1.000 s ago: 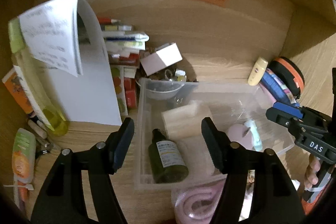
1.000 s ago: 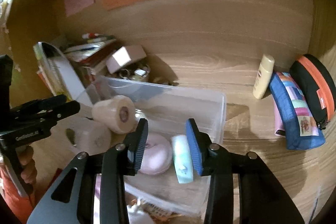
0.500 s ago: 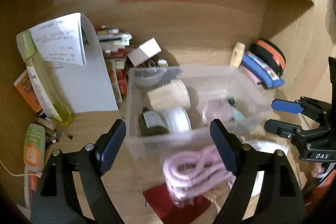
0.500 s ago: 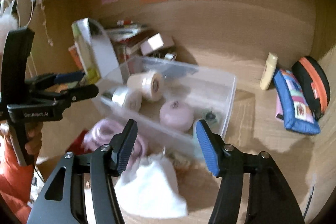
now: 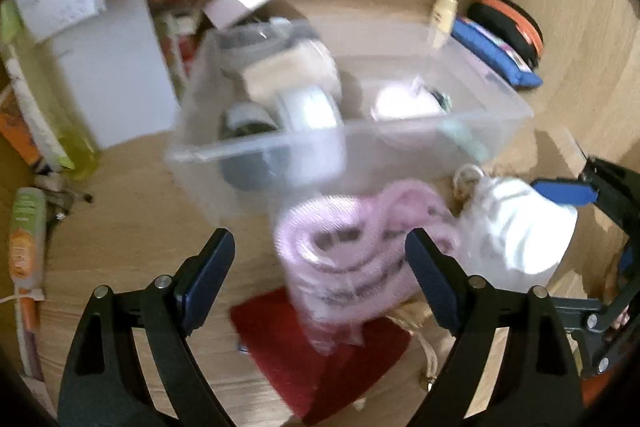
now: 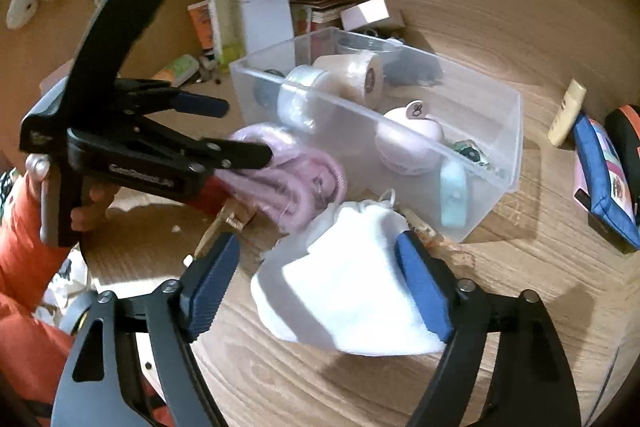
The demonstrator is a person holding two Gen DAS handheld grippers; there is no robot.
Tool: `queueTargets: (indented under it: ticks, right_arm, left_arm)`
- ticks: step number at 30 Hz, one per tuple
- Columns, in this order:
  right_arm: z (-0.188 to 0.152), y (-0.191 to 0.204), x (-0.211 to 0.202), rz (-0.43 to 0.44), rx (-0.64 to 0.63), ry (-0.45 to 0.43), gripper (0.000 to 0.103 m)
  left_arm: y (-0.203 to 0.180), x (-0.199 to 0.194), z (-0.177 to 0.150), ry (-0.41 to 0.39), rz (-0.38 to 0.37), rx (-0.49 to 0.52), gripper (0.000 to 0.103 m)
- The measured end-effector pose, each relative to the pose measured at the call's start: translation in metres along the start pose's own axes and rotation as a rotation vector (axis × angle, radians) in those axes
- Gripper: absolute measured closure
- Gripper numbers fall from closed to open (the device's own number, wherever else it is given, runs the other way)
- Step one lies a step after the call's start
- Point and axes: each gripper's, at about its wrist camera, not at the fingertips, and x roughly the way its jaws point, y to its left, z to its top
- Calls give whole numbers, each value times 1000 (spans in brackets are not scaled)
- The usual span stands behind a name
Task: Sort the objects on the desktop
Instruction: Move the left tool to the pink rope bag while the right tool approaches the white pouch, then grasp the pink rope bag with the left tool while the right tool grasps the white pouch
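Between the blue pads of the right hand-held gripper (image 6: 318, 283), whose jaws are opening and press on nothing, a white drawstring pouch (image 6: 352, 291) lies on the desk (image 6: 520, 307), just in front of the clear plastic bin (image 6: 516, 143). It looks soft, light and easily crushed, so a pinch across its bunched middle should serve better than one at the slack edges. Its long axis seems to run from the broad base near this gripper up to the gathered, corded neck, which points away toward the bin. Ahead of the left hand-held gripper (image 5: 320, 279), whose jaws are likewise opening and stand apart around empty air, sits a coil of pink tubing (image 5: 352, 259) in a clear wrapper, partly over a red cloth (image 5: 320, 355). That bundle looks springy, with a slippery film, and is best squeezed across the whole coil; being roughly round, it shows no clear heading in the blurred left wrist view.
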Motion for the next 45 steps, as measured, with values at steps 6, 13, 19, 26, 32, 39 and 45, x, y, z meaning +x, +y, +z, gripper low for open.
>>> queueTargets:
  ticks: [6, 13, 19, 26, 32, 39, 45]
  right_arm:
    - [-19, -12, 5, -9, 39, 50, 24]
    - [-32, -30, -10, -50, 95, 40, 25]
    - [-39, -40, -26, -81, 113, 38, 24]
    - [-35, -49, -31, -34, 155, 22, 24]
    - [-30, -41, -22, -49, 122, 46, 24]
    - [-27, -36, -11, -71, 80, 93, 21]
    - [-27, -27, -3, -115, 12, 119, 21]
  left_arm:
    - [-19, 4, -10, 32, -37, 26, 15]
    - [-40, -5, -18, 43, -93, 48, 15]
    - [-58, -27, -24, 13, -96, 125, 15]
    - [-63, -24, -8, 25, -19, 237, 9]
    - [-65, 6, 9, 135, -82, 315, 8]
    - [-68, 36, 20, 243, -114, 356, 8]
    - [-71, 50, 21, 278, -165, 352, 3]
